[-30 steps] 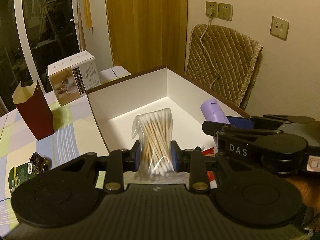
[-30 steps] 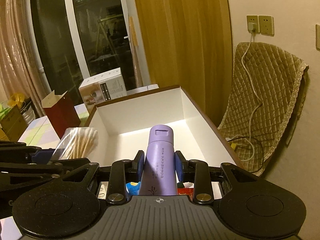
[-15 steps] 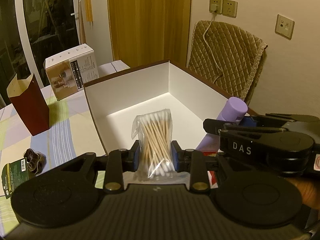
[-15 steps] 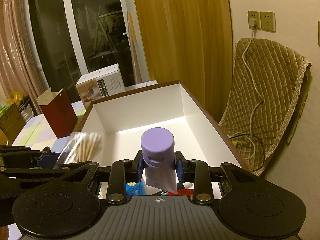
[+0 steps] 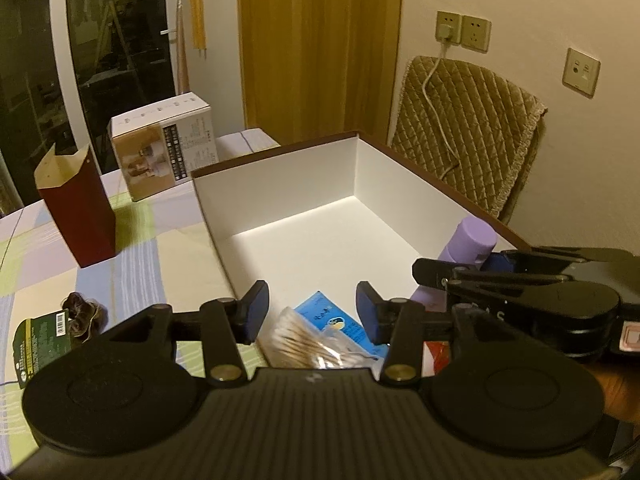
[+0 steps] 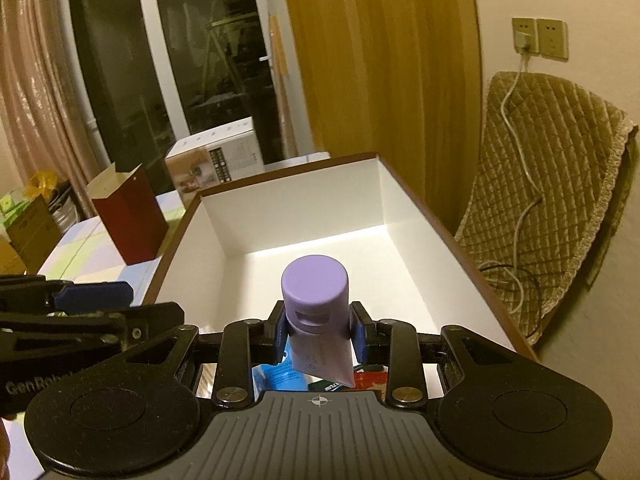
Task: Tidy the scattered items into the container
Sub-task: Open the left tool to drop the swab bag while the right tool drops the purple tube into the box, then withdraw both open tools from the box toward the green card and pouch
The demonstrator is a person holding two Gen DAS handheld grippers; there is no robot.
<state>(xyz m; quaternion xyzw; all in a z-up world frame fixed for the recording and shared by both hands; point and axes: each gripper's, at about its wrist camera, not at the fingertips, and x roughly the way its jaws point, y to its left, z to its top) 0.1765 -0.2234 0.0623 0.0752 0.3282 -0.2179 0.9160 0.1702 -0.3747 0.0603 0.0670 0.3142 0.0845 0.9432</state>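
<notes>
**Inspector:** Start with the items. Where do they lie?

**Assistant:** The bag of cotton swabs (image 5: pixel 316 344) lies blurred below the left gripper (image 5: pixel 312 310), at the near end of the white box (image 5: pixel 280 196), partly over a blue packet (image 5: pixel 336 316). The left jaws have just been opening; they now stand apart with blue pads clear on both sides, and nothing is pressed between them. The bag is loose.

**Inspector:** And the purple tube?

**Assistant:** The purple tube (image 6: pixel 316 312) is clamped in the right gripper (image 6: pixel 318 330), cap end tilted up toward the camera, tail end down over the box's near end. The pads press both its sides at a narrow setting.

**Inspector:** What does each camera give that the other does not?

**Assistant:** Only the left wrist view shows the swab bag. It also shows the right gripper from the side, with the tube's cap (image 5: pixel 474 238) rising above it, a red packet (image 5: pixel 438 358) under it, and on the checked tablecloth (image 5: pixel 132 256) a dark small object (image 5: pixel 82 312) touching a green labelled pack (image 5: pixel 38 340). The right wrist view shows the clamp on the tube head-on, and the left gripper's blue pad (image 6: pixel 94 294) from the side at the left edge.

**Inspector:** Surroundings?

**Assistant:** Both views show a dark red open carton (image 5: pixel 76 204) and a printed cardboard box (image 5: pixel 164 146) standing on the table beyond the white box, apart from it. A quilted cover (image 6: pixel 548 200) with a white cable hangs by the wall to the right.
</notes>
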